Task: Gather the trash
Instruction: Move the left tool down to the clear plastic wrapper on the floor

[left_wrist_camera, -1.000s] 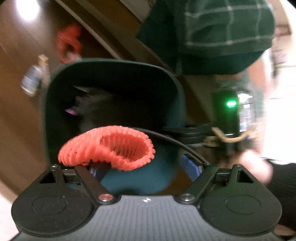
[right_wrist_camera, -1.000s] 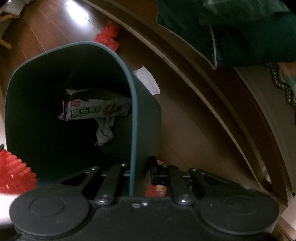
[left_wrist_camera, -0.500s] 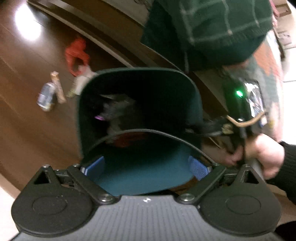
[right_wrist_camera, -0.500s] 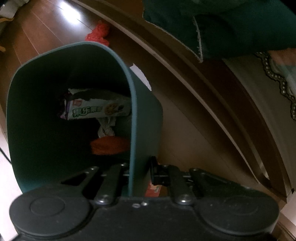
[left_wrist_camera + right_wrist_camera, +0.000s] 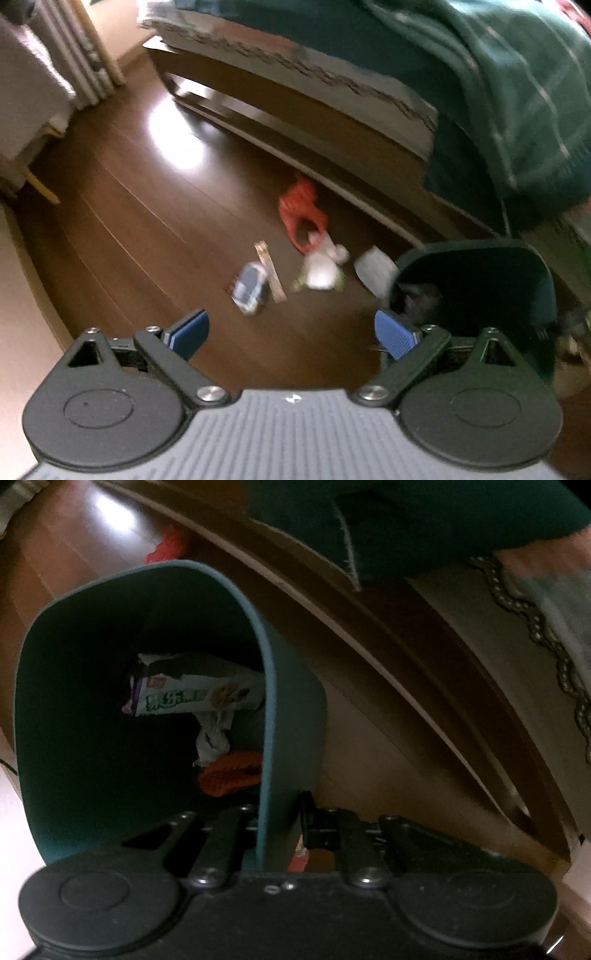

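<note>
Left gripper (image 5: 291,334) spread wide, empty; floor litter (image 5: 255,286) ahead of it. Right gripper (image 5: 279,812) clamped on green bin (image 5: 291,709) wall.

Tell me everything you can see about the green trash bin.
The dark green bin looks like smooth plastic, with rounded corners and a thin rim. It is open-topped and stands beside the bed frame. The right gripper is shut on its wall. Inside lie a snack wrapper, crumpled paper and an orange foam net.
</note>
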Demonstrator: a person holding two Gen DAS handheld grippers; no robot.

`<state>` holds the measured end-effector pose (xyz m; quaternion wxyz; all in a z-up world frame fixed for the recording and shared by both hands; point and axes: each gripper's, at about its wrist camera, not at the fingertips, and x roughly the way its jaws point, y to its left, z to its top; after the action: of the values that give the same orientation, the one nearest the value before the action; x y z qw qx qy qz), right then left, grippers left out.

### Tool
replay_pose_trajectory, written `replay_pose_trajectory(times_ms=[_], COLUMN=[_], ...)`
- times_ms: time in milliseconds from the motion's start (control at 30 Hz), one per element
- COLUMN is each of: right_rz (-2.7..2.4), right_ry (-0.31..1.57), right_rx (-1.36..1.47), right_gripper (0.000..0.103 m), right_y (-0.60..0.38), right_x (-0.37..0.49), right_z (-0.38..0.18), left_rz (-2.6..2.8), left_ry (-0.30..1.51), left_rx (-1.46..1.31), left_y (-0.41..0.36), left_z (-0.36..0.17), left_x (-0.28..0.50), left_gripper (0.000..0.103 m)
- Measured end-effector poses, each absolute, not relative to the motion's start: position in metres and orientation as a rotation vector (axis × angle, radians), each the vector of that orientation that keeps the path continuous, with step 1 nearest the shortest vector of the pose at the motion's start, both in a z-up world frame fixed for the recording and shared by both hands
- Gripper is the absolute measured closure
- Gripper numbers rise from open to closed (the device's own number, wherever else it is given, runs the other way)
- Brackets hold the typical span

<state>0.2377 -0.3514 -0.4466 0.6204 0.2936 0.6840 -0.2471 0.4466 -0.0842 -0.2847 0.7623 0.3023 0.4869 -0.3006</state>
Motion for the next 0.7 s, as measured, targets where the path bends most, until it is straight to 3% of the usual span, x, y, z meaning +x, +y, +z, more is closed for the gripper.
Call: replay_pose_trajectory(times_ms=[133,467,700], right_rz=[-0.62,-0.728,-0.701], right_ry=[1.561,1.51,1.536], right_rx=[0.697,0.88,0.844], right_gripper=[0.092,0.091,0.091], right_y=[-0.354,-0.34,-0.341], right_x=[0.239,0.226,0.23], right_z=[-0.445,-0.45,-0.464], left_rz=[-0.635,-0.569,-0.563], left_ry=[1.15,1.138,1.155], left_rx=[0.557,0.715,0.869], left_y=[-0.083,-0.057,-0.065], left_z=[-0.297,-0.351,-0.47], left_x=[0.485,0.553,0.601], left_gripper=[0.006,0.01,0.01])
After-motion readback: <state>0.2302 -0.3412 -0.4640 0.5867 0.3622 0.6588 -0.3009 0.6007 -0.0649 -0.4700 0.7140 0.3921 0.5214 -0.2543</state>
